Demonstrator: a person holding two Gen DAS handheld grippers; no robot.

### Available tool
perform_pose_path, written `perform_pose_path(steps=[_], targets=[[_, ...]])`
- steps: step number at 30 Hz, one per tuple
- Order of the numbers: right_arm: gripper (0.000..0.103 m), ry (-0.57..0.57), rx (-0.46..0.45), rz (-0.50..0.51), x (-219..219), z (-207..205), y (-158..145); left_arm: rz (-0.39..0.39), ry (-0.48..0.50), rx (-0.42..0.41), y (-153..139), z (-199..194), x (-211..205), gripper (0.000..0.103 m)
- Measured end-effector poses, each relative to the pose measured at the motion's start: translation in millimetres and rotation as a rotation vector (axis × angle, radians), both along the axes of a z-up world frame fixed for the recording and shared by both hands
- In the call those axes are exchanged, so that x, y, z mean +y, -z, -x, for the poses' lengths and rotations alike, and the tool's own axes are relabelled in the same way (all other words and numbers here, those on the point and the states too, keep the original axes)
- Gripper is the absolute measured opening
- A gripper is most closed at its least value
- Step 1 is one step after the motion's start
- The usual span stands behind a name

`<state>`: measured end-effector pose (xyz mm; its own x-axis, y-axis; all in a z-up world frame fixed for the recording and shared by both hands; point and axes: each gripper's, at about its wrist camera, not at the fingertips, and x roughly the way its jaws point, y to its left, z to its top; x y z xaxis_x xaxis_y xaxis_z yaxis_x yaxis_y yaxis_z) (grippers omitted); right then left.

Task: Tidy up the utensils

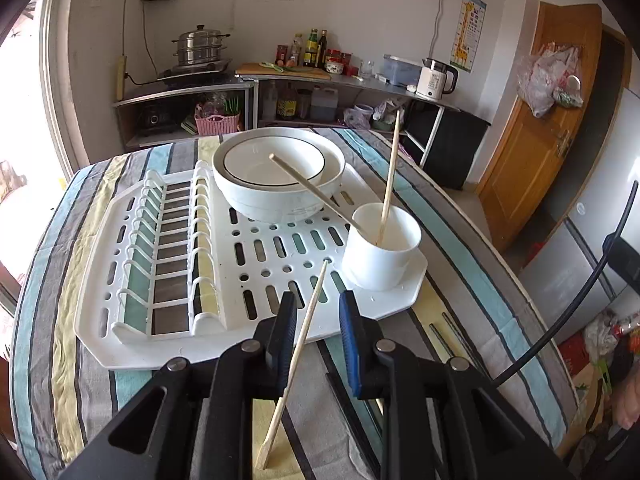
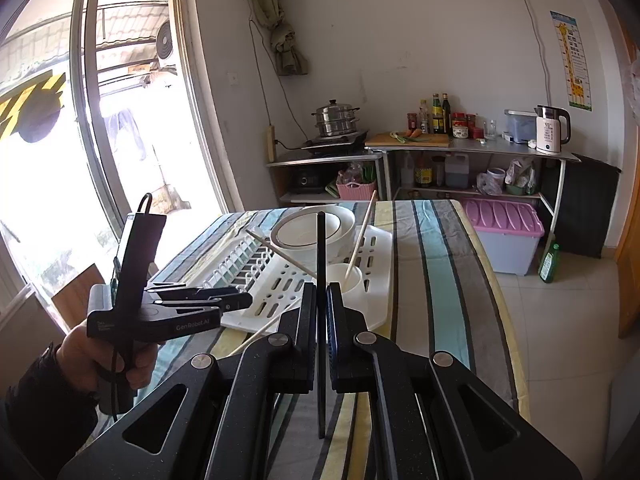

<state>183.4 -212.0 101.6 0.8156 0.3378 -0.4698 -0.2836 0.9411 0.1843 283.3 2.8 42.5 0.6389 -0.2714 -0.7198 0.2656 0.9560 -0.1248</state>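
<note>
- Chopsticks are the work here: two wooden ones (image 1: pixel 386 184) stand already in the white cup (image 1: pixel 382 246), which sits on the near corner of the white drying rack (image 1: pixel 256 264).
- The left gripper (image 1: pixel 318 320) has its jaws apart; a third wooden chopstick (image 1: pixel 296 360) leans between them, touching no pad as far as I can see, its tip on the rack just before the cup.
- The right gripper (image 2: pixel 321 312) is clamped on a black chopstick (image 2: pixel 320 264), held upright, nearer than the cup.
- Judgement: the step is loading chopsticks in the cup.
- Next, the right gripper probably must bring the black chopstick above the cup and lower it without hitting the two leaning sticks.
</note>
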Motion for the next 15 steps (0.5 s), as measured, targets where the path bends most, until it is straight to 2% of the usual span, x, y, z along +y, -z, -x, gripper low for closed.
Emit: perform_pose_path(steps=[3,8,15], targets=[[0.005,-0.001,0.003,0.003,0,-4,1,-0.082,0.049,0.010,12,-10,-14,0.030],[0.005,-0.004,0.004,0.004,-1,-9,3,-0.208,0.113,0.037,32,-28,-36,0.030],[0.005,-0.009,0.006,0.002,-2,-15,4,-0.264,0.145,0.084,49,-48,-51,0.030]])
